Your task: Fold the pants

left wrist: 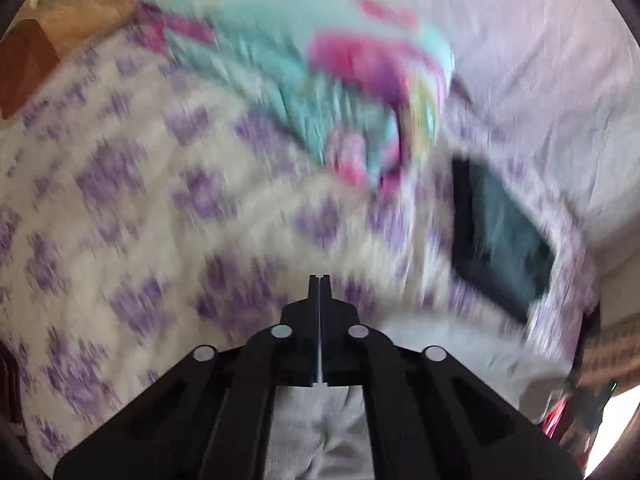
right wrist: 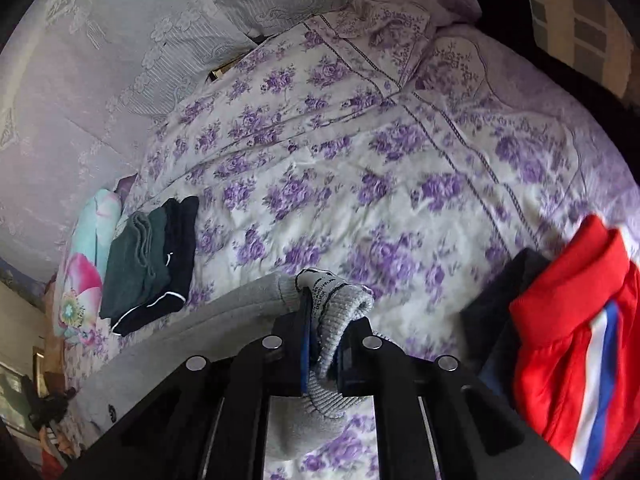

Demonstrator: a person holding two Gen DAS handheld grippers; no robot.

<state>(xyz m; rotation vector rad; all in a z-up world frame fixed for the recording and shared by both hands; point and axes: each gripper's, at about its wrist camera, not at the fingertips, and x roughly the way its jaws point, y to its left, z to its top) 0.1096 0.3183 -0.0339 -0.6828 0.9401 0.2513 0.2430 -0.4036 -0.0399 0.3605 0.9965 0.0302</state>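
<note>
Grey knit, soft and limp: the pants sag over the near edge of the bedspread. Right gripper pinches the ribbed waistband; left gripper, fingers pressed together, empty. Light, floppy; grab the seams.

Your left wrist view is smeared by motion blur: the floral bedspread, the turquoise-and-pink cushion and the dark folded clothes have no crisp edges. The left claw covers part of the grey pants. In your right view, the red jacket is cut by the frame edge, and the waistband label is too small to read.
</note>
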